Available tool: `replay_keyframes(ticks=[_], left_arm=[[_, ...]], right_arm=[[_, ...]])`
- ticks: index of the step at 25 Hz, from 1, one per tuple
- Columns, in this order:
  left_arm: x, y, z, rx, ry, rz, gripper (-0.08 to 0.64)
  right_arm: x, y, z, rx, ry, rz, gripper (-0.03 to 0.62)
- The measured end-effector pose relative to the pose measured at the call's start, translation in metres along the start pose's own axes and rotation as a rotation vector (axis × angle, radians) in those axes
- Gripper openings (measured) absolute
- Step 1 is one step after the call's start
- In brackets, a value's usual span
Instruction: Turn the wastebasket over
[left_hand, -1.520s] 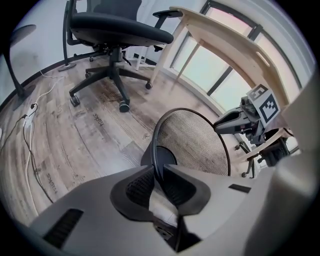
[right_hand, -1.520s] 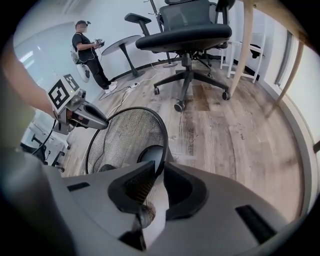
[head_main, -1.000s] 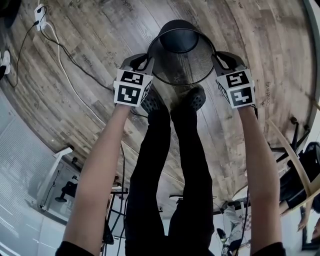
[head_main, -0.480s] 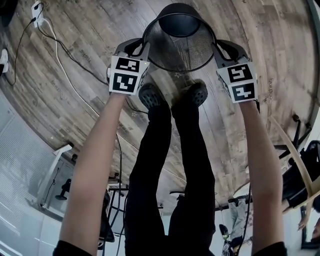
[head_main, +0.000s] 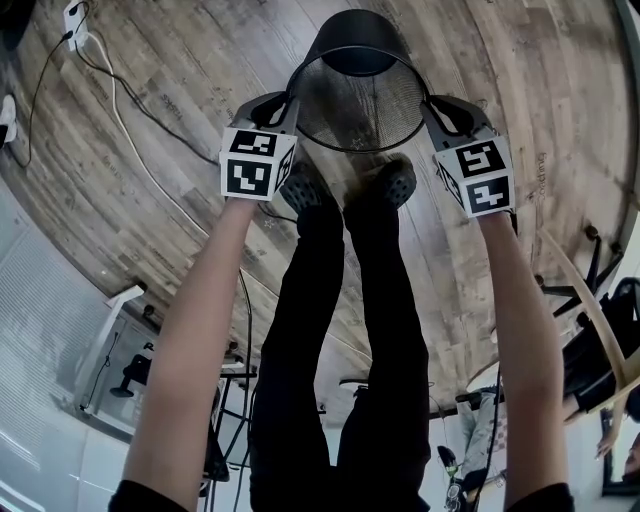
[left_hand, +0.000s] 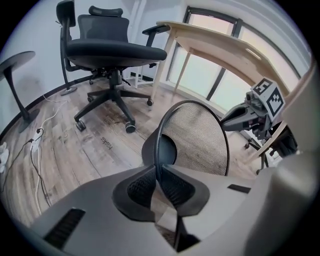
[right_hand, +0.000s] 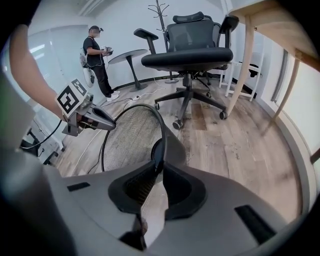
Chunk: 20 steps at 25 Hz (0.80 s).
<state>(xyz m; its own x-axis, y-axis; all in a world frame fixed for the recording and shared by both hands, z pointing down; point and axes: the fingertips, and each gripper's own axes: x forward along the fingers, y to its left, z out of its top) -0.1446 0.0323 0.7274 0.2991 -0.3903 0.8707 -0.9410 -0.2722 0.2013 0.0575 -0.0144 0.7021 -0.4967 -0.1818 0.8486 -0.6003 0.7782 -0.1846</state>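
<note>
Since a second ago the black round wire-mesh wastebasket has tipped on. Its solid base now shows farther up the head view, away from the person's dark shoes, and more of the mesh wall shows below it. Both hands have barely shifted.

Left gripper: jaws pinched on the thin rim wire, having just closed a little tighter. Right gripper: jaws clamped on the rim at the opposite side of the mouth.

Position: basket held between the two grippers, ahead of the shoes, over the wood-plank floor. Cannot tell whether the base touches the floor.

Step in hand, by my reading: rolling the basket over about the line joining the two grips.
- Turn both wrists at the same rate, or the rim will twist.
- Keep the pinch firm; thin wire may swivel between the pads.
- Bring the rim down level.

Orientation: long axis runs rim to base, slanting away from the person. Mouth faces back and up; base points forward.
</note>
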Motion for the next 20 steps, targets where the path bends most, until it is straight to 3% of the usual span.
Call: replay_keyframes(ticks=[9,20], left_arm=[[-0.007,-0.006,-0.040,-0.017,0.063,-0.016,0.041],[-0.007,-0.009,-0.078,0.047,0.117,-0.026,0.040]], right_arm=[[-0.009,0.039,-0.030,0.060,0.031,0.111,0.060],[-0.001,0.075,-0.068,0.050,0.095,0.202,0.060]])
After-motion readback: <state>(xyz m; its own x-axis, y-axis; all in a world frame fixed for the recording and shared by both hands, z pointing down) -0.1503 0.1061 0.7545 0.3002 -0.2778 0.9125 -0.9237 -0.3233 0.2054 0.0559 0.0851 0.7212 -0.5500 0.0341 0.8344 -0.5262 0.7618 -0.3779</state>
